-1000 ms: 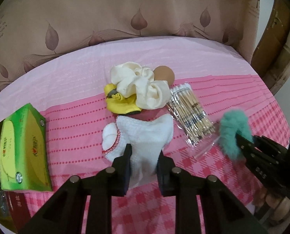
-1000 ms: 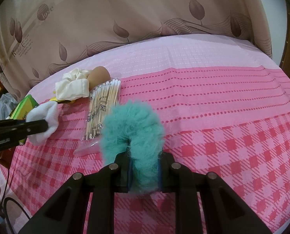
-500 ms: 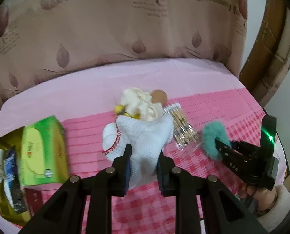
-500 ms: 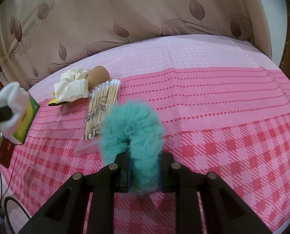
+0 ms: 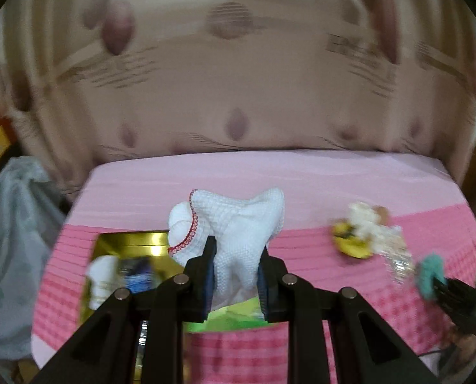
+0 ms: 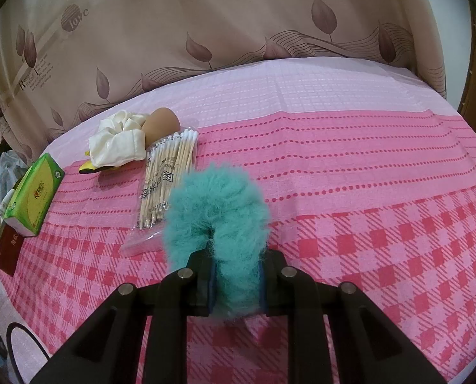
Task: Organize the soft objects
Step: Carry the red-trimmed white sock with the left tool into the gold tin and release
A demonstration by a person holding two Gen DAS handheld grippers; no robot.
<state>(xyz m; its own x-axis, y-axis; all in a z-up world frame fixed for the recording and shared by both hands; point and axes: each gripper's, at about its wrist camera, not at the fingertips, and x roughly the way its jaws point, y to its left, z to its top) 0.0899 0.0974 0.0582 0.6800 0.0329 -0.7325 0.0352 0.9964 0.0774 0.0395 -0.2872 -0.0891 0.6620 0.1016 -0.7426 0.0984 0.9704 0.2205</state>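
- Left hand-held gripper (image 5: 234, 272): clamped on white knitted sock with red trim (image 5: 234, 224), aloft above gold tray (image 5: 132, 240) (blurred); next, judged: lower, release.
- Right hand-held gripper (image 6: 236, 280): clamped on fluffy teal scrunchie (image 6: 217, 211) above pink checked counter (image 6: 382, 224).

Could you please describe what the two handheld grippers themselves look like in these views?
Both the left gripper and the right gripper are matte black, with two angular branching bars each leading to the jaws. Round silver pins sit on the bars, and the jaws' inner faces carry blue pads. Seen from the left wrist camera, the right gripper's body shows a small green light. No sleeves are clearly visible.
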